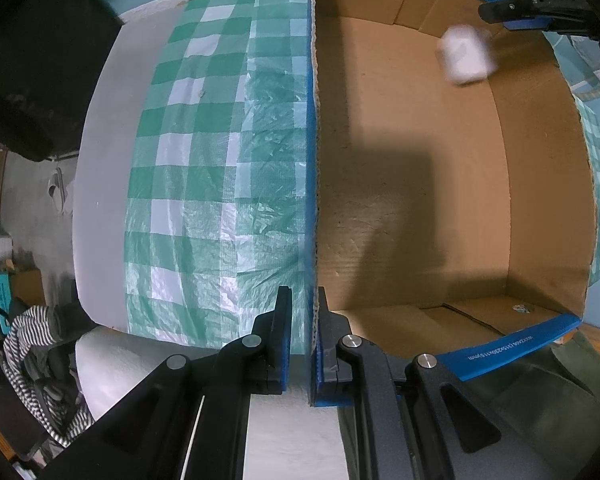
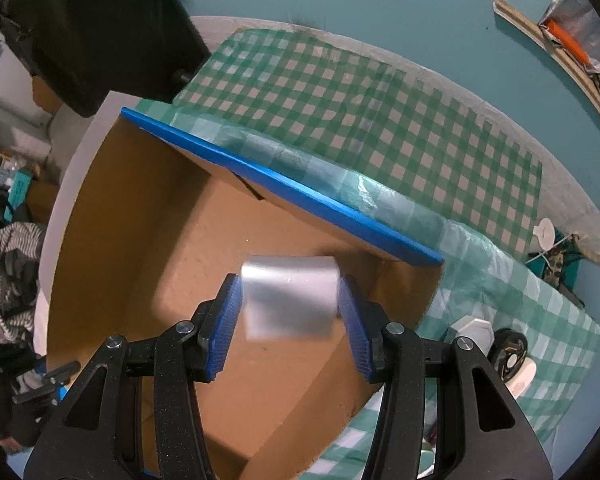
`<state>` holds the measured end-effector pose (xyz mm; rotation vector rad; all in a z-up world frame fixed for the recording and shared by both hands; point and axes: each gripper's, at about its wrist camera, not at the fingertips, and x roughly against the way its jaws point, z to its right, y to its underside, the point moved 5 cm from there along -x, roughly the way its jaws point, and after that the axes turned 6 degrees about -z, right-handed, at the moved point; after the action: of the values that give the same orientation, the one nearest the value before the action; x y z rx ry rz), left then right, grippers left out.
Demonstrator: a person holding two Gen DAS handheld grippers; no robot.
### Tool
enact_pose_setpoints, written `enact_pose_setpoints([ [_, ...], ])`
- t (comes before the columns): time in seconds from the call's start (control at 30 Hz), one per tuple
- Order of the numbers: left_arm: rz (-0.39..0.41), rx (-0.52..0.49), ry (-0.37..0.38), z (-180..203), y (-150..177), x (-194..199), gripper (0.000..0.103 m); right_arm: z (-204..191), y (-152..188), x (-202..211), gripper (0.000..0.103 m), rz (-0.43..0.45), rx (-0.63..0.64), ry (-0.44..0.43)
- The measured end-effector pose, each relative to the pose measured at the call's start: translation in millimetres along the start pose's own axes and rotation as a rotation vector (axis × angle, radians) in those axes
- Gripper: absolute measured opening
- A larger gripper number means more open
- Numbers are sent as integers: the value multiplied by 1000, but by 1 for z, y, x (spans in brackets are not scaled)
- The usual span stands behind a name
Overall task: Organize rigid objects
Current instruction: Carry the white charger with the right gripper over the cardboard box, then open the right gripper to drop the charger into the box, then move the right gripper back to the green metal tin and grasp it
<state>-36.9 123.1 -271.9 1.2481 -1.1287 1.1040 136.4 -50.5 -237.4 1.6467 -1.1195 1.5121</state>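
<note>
A cardboard box with blue-taped rims stands open on a green checked tablecloth. My left gripper points straight down and is shut on the box's left wall, one finger on each side of it. My right gripper hangs over the box's inside, shut on a pale white block whose sides meet both blue pads. In the left wrist view the same block shows blurred at the box's far right corner, below the right gripper's black fingers.
A black wheel and a white hexagonal piece lie on the cloth right of the box. A round white cap sits farther back. A black bulky object looms at the upper left; striped fabric lies beyond the table's edge.
</note>
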Motion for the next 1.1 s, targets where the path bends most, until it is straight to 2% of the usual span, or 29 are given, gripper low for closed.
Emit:
enact_pose_setpoints([
  [0.33,-3,3,-7,-1,-2,-2,9,2,5,17,50,23,-32,-26],
  [0.43,-3,4,-7,-1,-2,-2,9,1,8,31,59,46,-38,-28],
  [0.57,-2,3,-8,-1,-2,-2,9,4,13,47,60,66,-47,-32],
  [1.1,11,1,-7,0,-1,1,9,34,52,100,66,119,-91,26],
])
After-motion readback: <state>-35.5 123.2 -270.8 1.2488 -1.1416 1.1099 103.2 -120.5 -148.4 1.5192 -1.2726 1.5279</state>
